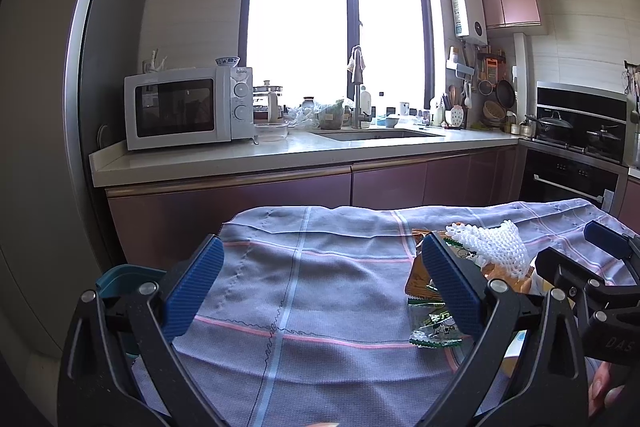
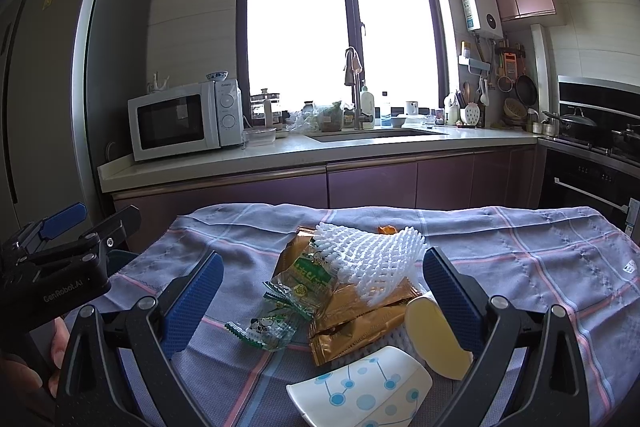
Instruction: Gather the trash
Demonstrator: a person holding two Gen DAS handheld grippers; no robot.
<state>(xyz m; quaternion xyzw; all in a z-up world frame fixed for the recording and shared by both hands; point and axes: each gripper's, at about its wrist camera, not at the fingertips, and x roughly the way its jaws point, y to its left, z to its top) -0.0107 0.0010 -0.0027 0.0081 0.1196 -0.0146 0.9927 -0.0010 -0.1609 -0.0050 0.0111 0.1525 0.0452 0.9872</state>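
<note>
We find both tools spread wide and holding nothing: the left gripper (image 1: 322, 281) over bare checked cloth (image 1: 320, 287), the right gripper (image 2: 323, 283) above the trash pile (image 2: 340, 291), with white foam netting (image 2: 368, 261) resting on gold wrappers (image 2: 352, 323).

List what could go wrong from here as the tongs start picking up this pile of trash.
1. The white foam net lies on top of the gold wrappers; pulling it may drag or scatter them.
2. The clear green wrapper lies flat on the loose checked cloth, so the open right tongs may pinch cloth too.
3. The left tongs sit close beside; they could collide.
</note>
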